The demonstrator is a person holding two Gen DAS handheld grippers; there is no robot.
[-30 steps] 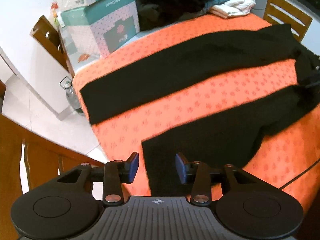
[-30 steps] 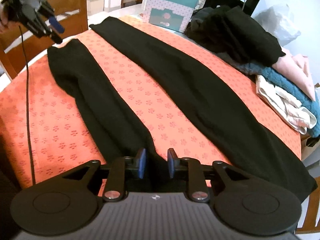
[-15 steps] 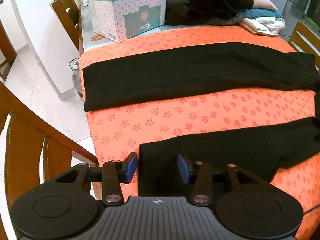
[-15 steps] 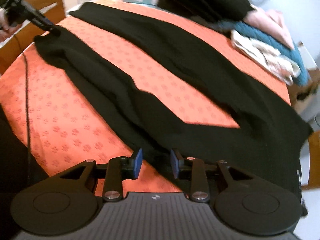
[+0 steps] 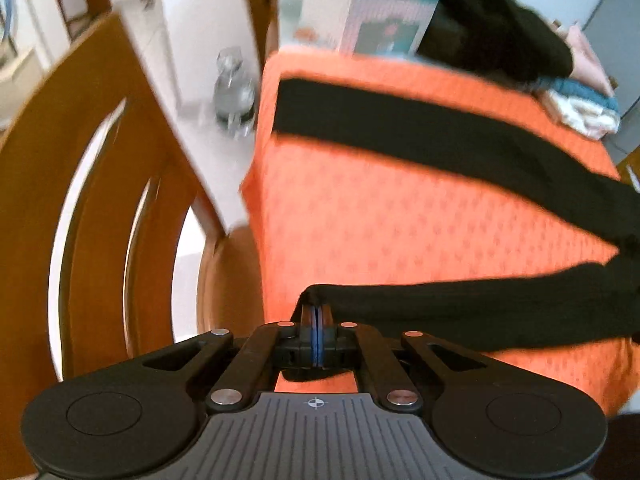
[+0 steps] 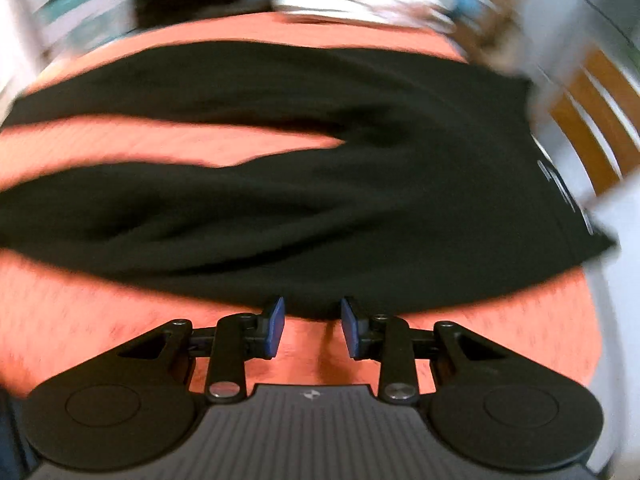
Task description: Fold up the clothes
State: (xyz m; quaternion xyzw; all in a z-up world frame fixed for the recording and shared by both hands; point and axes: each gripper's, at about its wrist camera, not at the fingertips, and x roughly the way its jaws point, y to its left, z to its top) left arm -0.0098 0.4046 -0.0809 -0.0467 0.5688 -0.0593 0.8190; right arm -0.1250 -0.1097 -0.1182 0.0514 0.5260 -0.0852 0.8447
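Pinching the hem of one trouser leg, the left gripper (image 5: 316,322) has its blue pads pressed flat together with a bunched lip of black fabric caught between them. That leg of the black trousers (image 5: 460,312) runs off to the right as a soft, matte band, slightly lifted at the pinched end. The other leg lies flat farther back, a long straight strip with a squared cuff near the table edge. Knit looks thick, fleecy, no sheen.

Orange tablecloth (image 5: 360,208) under everything: textured weave, small repeating flower-like print, draped over the rounded table edge.

Right gripper (image 6: 312,326) is spread apart, nothing between the blue pads; it sits just at the near edge of the trousers' wide upper part, fabric edge between and just beyond the fingertips, contact unclear. From the right wrist view the trousers (image 6: 320,208) are rumpled with soft folds where the two legs split, orange cloth showing in the wedge between. Pale marks at the right edge of the garment, too blurred to read.

Both views are motion-blurred.

Back of table: a dark heap of clothes (image 5: 492,36), and a stack of folded pieces (image 5: 580,104) in teal, pink and cream. Cardboard boxes (image 5: 372,4), teal and pinkish print, stand by the heap. Wooden chair (image 5: 80,200) with curved slats left of the table; a clear glass bottle (image 5: 234,92) on the pale floor beyond it. Another wooden chair (image 6: 592,120) at the right side.
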